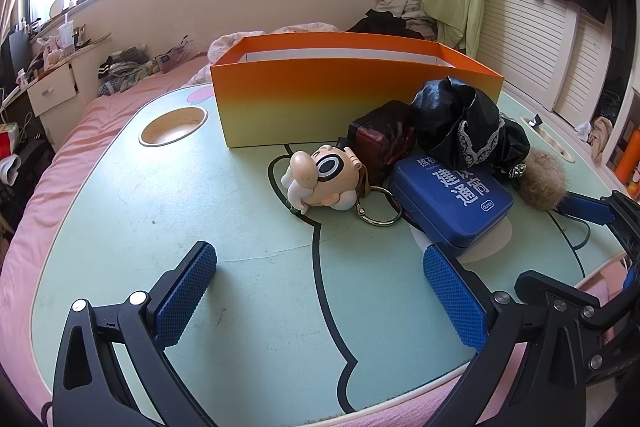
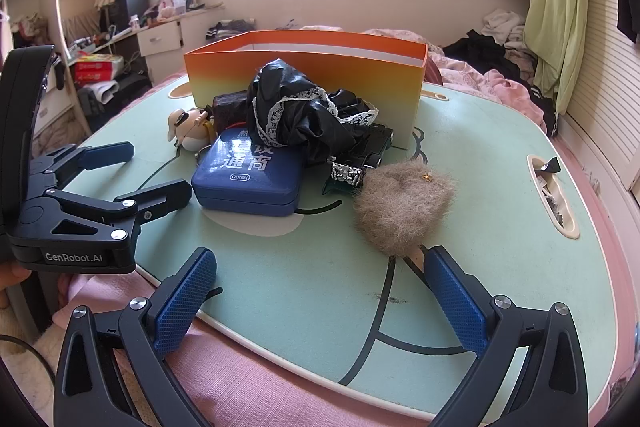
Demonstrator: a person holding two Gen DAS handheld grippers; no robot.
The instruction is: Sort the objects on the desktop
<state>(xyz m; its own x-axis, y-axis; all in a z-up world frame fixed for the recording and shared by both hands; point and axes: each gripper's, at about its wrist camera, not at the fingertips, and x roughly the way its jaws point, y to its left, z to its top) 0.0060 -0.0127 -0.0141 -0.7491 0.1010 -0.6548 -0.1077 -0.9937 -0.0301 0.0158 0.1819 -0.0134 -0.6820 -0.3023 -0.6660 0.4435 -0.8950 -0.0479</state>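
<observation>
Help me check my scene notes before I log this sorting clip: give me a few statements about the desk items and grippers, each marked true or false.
1. The orange box stands behind the pile. True.
2. The blue tin lies inside the box. False: it lies on the table, in front of the box.
3. Both the left gripper and the right gripper are open and hold nothing. True.
4. The furry pouch sits on top of the black lace-trimmed cloth. False: it lies on the table beside the pile.
5. The cartoon figure keychain lies on the table. True.
</observation>
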